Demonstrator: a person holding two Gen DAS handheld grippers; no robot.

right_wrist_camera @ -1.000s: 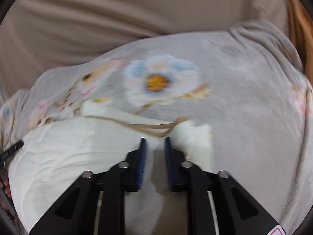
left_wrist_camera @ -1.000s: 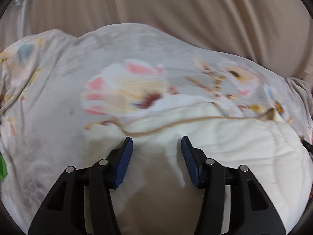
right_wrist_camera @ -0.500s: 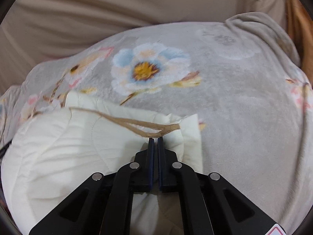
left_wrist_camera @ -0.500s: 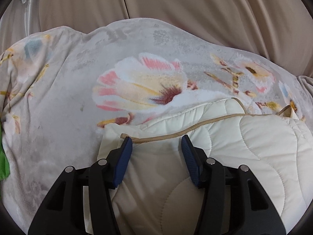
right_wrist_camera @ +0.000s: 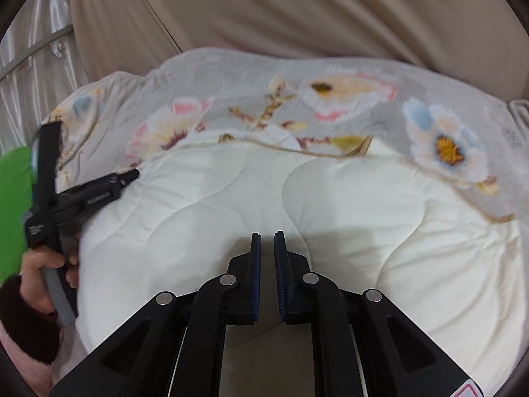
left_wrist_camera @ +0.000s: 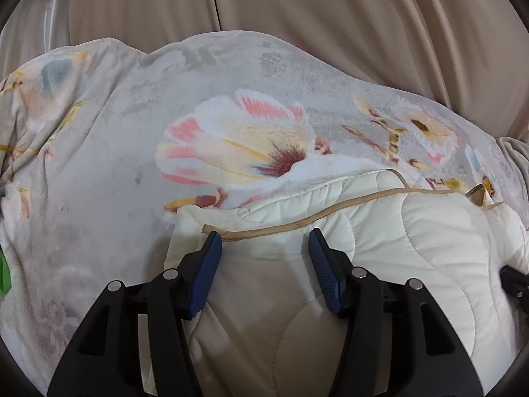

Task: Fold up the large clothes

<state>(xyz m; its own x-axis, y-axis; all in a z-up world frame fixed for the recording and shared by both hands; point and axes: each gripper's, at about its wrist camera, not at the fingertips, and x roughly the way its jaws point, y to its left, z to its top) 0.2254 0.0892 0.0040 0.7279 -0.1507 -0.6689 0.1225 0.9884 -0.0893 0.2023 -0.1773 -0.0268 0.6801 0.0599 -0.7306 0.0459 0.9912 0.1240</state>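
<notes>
**Me:** Left wrist view is showing the left gripper (left_wrist_camera: 263, 243) hovering low over the cream quilted padded garment with tan piping (left_wrist_camera: 413, 244). Its jaws are standing wide apart, gripping nothing; the left blue pad is sitting right at the end of the tan piping (left_wrist_camera: 297, 226), near the garment's corner.

**You:** And where is the garment lying?

**Me:** It is lying bunched on the grey fleece blanket printed with large pink and blue flowers (left_wrist_camera: 99, 165), which is covering a bed (or a couch, I cannot tell which). Beige curtains (left_wrist_camera: 330, 16) are hanging behind.

**You:** What is the right side doing?

**Me:** In the right wrist view, the right gripper (right_wrist_camera: 267, 241) is hanging above the middle of the white quilting, jaws nearly shut with a thin gap between them and no fabric in that gap. I am judging it free, so it is not pinning anything.

**You:** Why the open left jaws at that corner?

**Me:** I am reading it as lining up on the piped edge, since a firm seam gives a better hold than puffy fill. The person's left hand (right_wrist_camera: 49, 271) is showing at the frame's edge, holding that tool's handle.

**You:** Risk?

**Me:** Padding is slippery and thick; a shallow pinch could be catching only one layer.
</notes>
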